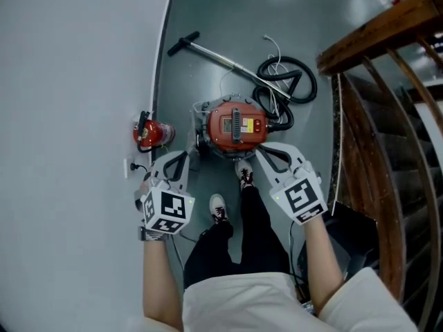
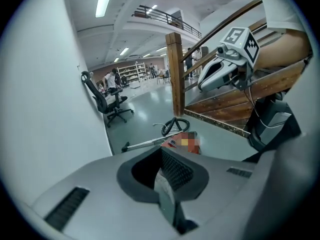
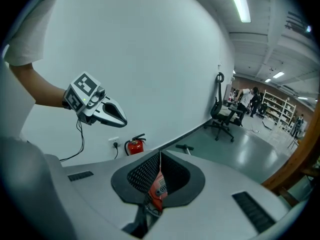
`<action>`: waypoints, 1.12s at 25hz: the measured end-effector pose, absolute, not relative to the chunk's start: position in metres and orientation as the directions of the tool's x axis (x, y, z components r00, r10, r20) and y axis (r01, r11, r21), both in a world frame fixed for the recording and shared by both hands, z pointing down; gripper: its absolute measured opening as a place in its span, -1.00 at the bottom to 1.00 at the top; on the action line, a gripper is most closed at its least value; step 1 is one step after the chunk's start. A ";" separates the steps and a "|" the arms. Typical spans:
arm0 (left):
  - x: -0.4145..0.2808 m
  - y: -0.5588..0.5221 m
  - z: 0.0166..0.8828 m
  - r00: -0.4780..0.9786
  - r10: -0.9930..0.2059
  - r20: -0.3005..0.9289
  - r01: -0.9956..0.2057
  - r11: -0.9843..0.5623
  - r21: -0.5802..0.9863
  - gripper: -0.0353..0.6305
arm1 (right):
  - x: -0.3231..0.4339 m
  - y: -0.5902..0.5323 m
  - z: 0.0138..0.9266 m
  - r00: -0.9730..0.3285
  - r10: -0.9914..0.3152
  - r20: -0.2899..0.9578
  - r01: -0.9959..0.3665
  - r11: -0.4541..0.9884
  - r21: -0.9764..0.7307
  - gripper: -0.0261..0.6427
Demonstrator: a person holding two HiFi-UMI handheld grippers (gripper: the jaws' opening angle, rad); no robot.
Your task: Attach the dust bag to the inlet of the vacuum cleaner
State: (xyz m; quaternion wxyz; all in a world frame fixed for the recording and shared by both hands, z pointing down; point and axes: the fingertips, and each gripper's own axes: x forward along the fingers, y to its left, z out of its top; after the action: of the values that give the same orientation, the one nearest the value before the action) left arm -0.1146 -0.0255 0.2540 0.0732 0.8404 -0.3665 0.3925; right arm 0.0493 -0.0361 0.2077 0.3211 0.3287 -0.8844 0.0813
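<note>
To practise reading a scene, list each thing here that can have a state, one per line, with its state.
left gripper: shut, empty
right gripper: shut, empty
vacuum cleaner: upright on the floor
hose: coiled on the floor
wand: lying flat on the floor
fire extinguisher: standing upright by the wall

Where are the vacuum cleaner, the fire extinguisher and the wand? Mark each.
vacuum cleaner (image 1: 237, 124): head view, red top.
fire extinguisher (image 1: 156, 134): head view, red cylinder.
wand (image 1: 218, 57): head view, metal tube.
</note>
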 end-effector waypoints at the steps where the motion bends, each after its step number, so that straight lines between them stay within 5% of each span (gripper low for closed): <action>1: -0.115 -0.024 0.245 0.425 -0.562 0.709 -0.674 -0.720 -0.167 -0.89 | 0.050 -0.034 0.199 -0.575 -0.534 0.619 -0.631 0.771 0.079 -0.82; 28: -0.102 0.031 0.014 0.465 -0.705 0.536 -0.656 -0.681 -0.326 -0.89 | 0.064 0.020 -0.022 -0.574 -0.688 0.444 -0.617 0.720 0.317 -0.83</action>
State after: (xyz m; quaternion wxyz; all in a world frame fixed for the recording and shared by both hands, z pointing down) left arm -0.1020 0.0313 0.0140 -0.0371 0.8551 -0.3977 0.3307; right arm 0.0645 0.0198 -0.0217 0.2773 0.3688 -0.8849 -0.0637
